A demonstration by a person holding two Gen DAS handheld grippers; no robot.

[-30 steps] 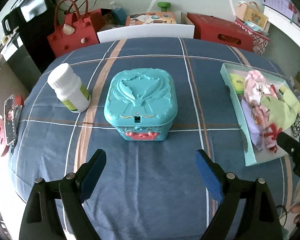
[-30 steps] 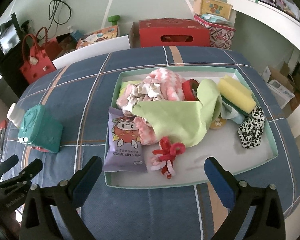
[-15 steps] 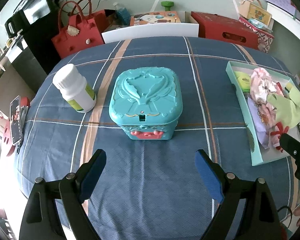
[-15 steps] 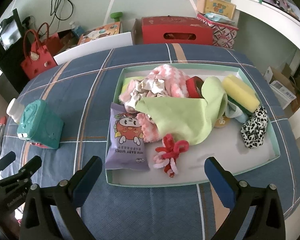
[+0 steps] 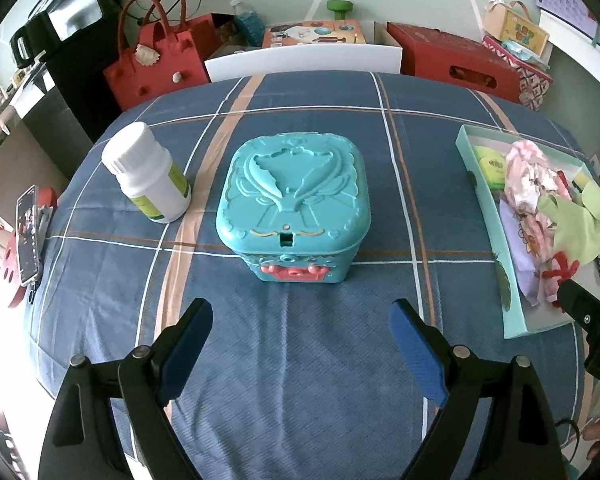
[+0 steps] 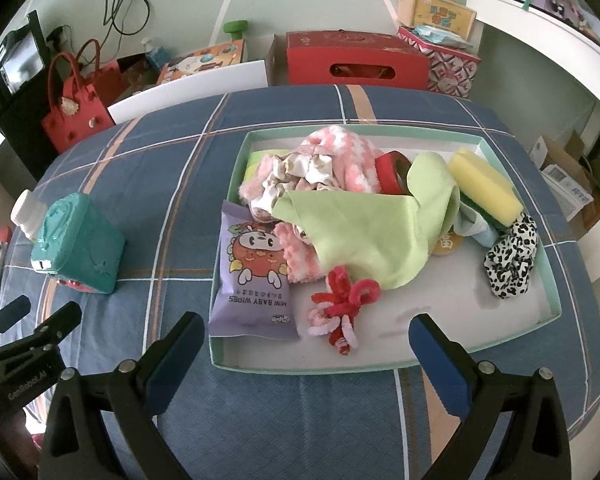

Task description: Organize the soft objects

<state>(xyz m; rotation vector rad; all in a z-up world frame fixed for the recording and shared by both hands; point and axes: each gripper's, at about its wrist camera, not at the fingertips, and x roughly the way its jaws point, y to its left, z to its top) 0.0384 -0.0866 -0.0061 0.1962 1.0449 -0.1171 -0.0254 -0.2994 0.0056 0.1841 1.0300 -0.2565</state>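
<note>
The shallow mint-green cardboard tray [image 6: 548,280] lies flat on the blue plaid tablecloth [image 6: 172,184], its long axis running left to right across the right wrist view. The soft items are piled inside it. A purple pack of baby wipes [image 6: 254,280] lies against the tray's left wall, long axis pointing from the near edge toward the far one, printed text upside down to the camera. A light green cloth [image 6: 364,232] is draped across the middle, partly over a pink-and-white fluffy knit [image 6: 340,156]. A yellow sponge block [image 6: 484,186] sits tilted at the right, long axis running diagonally, with a black-and-white leopard-print scrunchie [image 6: 512,256] just beside it. A red and pink pipe-cleaner twist [image 6: 342,300] lies near the front wall.

The right gripper [image 6: 304,338] hangs above the tray's near edge, jaws spread wide, nothing between them. The left gripper [image 5: 300,326] is likewise spread wide and empty, facing a closed teal plastic embossed box [image 5: 292,204]. A white plastic bottle [image 5: 148,176] stands left of that box, apart from it.
</note>
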